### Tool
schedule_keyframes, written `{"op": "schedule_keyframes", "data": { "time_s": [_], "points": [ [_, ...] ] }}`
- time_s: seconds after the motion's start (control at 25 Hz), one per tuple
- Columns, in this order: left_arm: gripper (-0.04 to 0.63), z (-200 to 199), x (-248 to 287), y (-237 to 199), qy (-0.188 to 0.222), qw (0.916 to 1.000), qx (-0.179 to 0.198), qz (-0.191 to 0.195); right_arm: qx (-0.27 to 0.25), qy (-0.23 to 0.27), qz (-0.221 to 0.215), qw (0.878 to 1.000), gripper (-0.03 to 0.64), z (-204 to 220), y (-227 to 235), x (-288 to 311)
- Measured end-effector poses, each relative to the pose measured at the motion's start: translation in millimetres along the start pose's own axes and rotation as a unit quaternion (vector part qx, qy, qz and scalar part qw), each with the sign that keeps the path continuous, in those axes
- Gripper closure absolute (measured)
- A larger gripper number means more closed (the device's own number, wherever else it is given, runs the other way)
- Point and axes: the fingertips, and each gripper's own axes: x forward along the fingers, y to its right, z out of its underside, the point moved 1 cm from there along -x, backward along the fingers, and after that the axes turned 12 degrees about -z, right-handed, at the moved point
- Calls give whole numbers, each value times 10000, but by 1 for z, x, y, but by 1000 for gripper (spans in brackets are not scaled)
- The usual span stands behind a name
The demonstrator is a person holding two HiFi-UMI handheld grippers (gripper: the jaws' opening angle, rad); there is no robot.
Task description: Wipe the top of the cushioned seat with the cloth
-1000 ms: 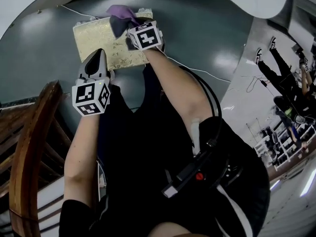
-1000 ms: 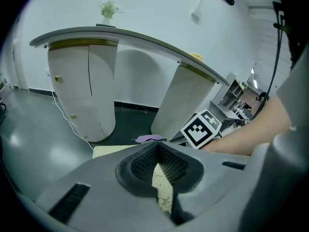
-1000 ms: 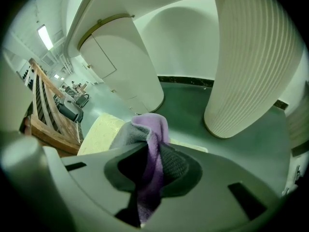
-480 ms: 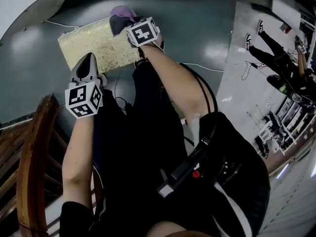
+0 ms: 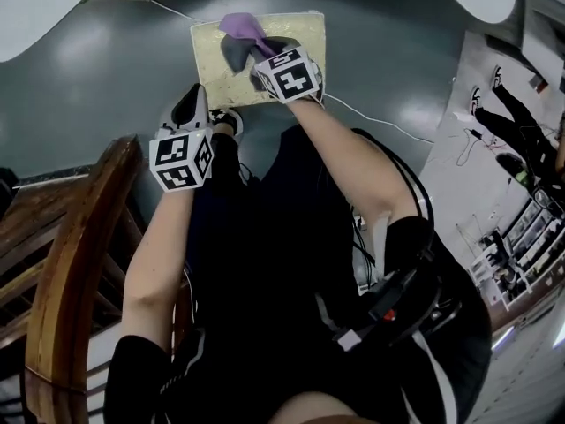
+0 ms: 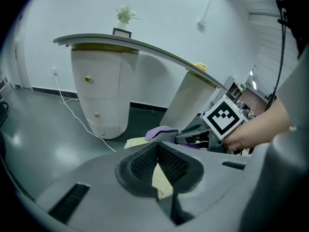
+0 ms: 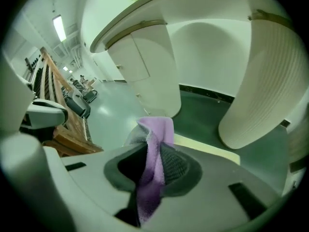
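I'm keeping the right gripper (image 5: 250,53) clamped on the purple cloth (image 5: 240,26), which is bunching between the jaws and sticking out past their tips. The cloth is lying over the top of the cushioned seat (image 5: 210,71), near its far edge, and the pale gold seat itself is sitting on the dark green floor (image 5: 106,87). The left gripper (image 5: 193,109) is hanging just at the seat's near left corner with its jaws drawn together at the tips and nothing between them; I cannot tell whether it is touching the cushion. A white cable (image 5: 375,118) is trailing past the seat's right side, and a wooden chair (image 5: 72,263) is standing at my left.
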Motion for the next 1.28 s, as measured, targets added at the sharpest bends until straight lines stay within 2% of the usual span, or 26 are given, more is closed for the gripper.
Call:
{"op": "schedule_keyframes", "data": {
  "time_s": [0.24,0.36,0.48,0.72,0.84,1.28],
  "points": [
    [591,18,-30,-68,-33,9995,-96,-289,-160,-78,-453,9988,538,-24,-79,76],
    [591,28,-37,-86,-30,9989,-188,-439,-7,-213,-417,9989,538,-11,-84,114],
    [592,40,-35,-89,-57,9974,-352,-631,48,-380,-280,9989,538,6,-66,134],
    [591,74,-35,-67,-142,9975,-472,-510,243,-333,-99,9991,538,32,-41,117],
    [591,79,-35,-42,-191,9970,-528,-526,399,-328,-86,9986,539,43,-16,96],
    [592,78,-19,30,-218,9982,-307,-459,884,-221,157,9957,540,90,67,30]
  ]
}}
